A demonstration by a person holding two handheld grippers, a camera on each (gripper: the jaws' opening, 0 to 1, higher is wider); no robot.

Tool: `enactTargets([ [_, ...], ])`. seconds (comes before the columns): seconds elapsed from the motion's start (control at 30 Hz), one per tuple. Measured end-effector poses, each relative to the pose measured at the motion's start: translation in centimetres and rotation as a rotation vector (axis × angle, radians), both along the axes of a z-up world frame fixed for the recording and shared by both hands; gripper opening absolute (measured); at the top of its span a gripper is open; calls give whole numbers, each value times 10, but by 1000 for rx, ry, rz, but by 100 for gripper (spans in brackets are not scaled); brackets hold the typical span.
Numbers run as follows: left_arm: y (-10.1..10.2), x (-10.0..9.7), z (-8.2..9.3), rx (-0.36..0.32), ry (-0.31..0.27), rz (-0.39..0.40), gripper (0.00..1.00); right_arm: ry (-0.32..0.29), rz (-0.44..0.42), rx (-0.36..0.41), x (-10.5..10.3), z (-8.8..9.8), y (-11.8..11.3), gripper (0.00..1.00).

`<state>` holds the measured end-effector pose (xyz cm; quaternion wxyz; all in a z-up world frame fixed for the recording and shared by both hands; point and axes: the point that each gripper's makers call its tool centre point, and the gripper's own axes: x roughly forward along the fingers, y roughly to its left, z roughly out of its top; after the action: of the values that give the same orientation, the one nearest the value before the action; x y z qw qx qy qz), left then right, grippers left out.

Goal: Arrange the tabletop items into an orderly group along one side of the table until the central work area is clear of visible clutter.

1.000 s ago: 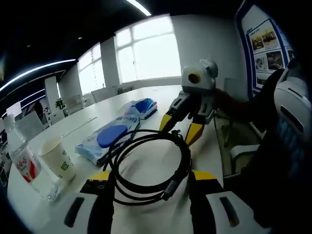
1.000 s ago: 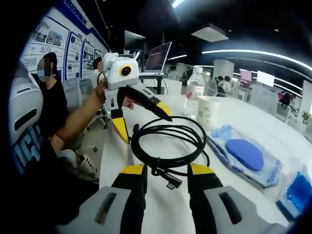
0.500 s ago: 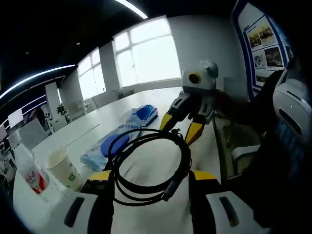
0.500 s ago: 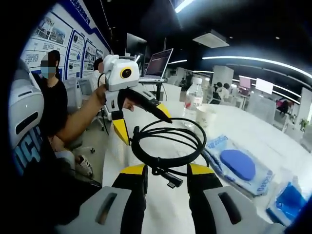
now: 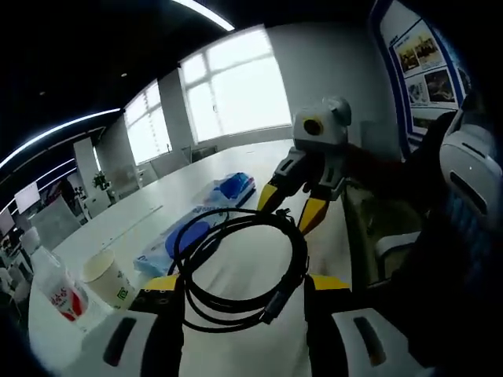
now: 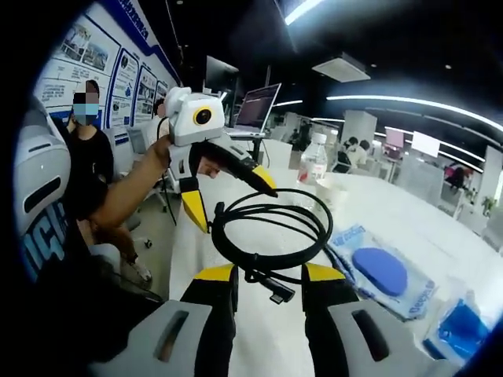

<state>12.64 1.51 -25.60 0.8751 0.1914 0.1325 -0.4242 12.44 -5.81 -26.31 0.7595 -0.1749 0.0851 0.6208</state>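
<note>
While the coiled black cable (image 5: 240, 271) hangs centre-frame, pinched between the left hand-held gripper (image 5: 240, 292) and right hand-held gripper (image 6: 267, 275), both should lower together toward the desk (image 5: 236, 169) edge.

The words on the water bottle (image 5: 56, 292) are too small to read. The blue pack (image 6: 460, 330) is cut off at the edge. The posters (image 6: 75, 67) are blurry.
</note>
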Motion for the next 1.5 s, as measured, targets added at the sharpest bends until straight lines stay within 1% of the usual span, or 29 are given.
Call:
enactTargets([
  [0.2,-8,1,2,3,-5,-12,60,-6,-14,4,0,2,-9,30],
  [0.6,-33,5,8,-6,-25,-58,60,-24,-57,10,1,8,-32,29],
  [0.7,-39,6,8,-18,-24,-62,60,-24,-67,20,1,10,-40,28],
  [0.93,-50,9,4,-22,-16,-81,60,-16,-92,14,1,5,-51,28],
  [1.13,-59,11,7,-29,-22,-97,60,-24,-109,24,1,9,-60,27],
  [1.27,-69,14,7,-27,-24,-115,60,-26,-133,25,2,9,-70,27],
  [1.5,-90,21,8,-45,-22,-148,60,-42,-168,23,4,13,-91,27],
])
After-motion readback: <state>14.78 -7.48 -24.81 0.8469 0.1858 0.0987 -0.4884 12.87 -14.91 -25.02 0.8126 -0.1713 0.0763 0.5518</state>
